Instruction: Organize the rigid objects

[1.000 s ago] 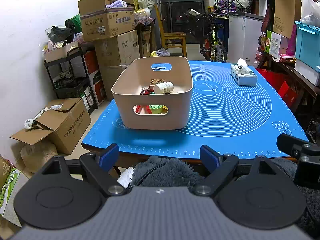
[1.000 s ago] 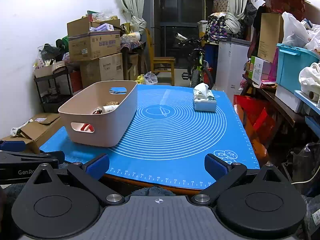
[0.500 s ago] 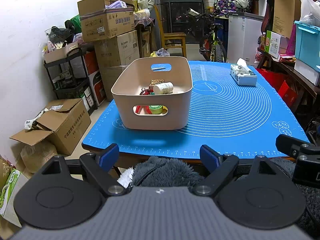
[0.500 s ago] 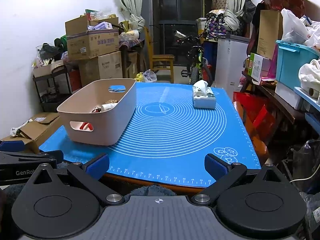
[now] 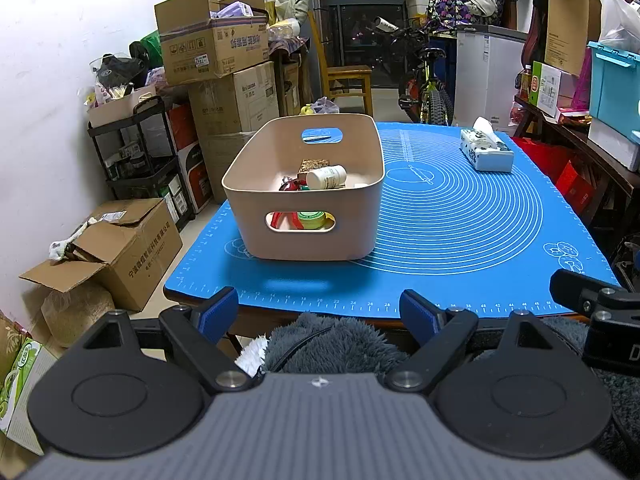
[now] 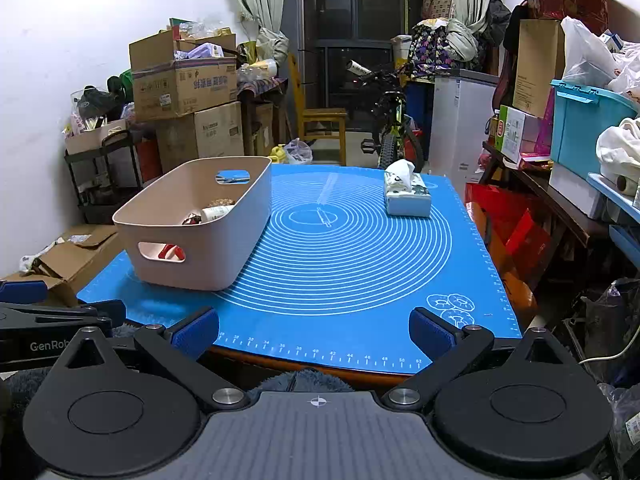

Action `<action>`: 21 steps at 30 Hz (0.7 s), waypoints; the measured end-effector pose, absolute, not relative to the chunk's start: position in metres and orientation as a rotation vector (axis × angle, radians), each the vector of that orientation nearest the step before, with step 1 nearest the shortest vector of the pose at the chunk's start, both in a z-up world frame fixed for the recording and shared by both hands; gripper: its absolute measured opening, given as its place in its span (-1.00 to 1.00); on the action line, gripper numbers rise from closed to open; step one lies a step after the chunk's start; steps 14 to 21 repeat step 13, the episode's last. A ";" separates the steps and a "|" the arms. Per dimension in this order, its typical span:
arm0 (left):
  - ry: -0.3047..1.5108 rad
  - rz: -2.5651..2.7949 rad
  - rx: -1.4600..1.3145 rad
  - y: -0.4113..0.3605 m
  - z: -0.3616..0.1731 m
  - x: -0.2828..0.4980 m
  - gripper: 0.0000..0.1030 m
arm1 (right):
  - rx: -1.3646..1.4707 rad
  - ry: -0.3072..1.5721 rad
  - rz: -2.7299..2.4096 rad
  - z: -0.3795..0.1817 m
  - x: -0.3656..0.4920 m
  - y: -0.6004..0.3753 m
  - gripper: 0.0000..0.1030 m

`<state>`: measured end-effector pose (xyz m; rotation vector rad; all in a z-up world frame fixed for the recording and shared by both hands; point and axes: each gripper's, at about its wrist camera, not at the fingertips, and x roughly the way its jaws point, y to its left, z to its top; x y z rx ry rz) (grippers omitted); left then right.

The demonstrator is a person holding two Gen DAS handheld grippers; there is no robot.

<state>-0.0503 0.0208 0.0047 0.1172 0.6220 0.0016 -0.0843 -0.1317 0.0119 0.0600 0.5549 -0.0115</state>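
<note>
Both the left claw [image 5: 320,312] and the right claw [image 6: 314,332] gaped wide, gripping nothing, at the lower frame edge. The beige bin [image 5: 304,240] sat left of centre on the blue mat [image 5: 460,216], a white bottle [image 5: 326,177] inside.

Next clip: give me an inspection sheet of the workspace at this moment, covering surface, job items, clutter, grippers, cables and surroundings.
Surface: blue mat with white ring markings covers the table.
Job's things: beige bin on the mat's left part, holding a white bottle lying on its side, red-handled items and a green roll.
Clutter: tissue box on the mat's far right part.
Grippers: left gripper and right gripper both open, empty, at the table's near edge.
Cables: white cable at the right.
Surroundings: stacked cardboard boxes, bicycle, wooden chair.
</note>
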 end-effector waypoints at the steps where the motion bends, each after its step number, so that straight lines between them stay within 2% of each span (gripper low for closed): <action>1: 0.622 0.002 0.117 0.021 0.004 -0.051 0.71 | 0.060 0.555 -0.012 0.012 -0.084 -0.132 0.95; 21: 0.621 0.001 0.117 0.021 0.005 -0.051 0.71 | 0.060 0.556 -0.012 0.012 -0.084 -0.131 0.95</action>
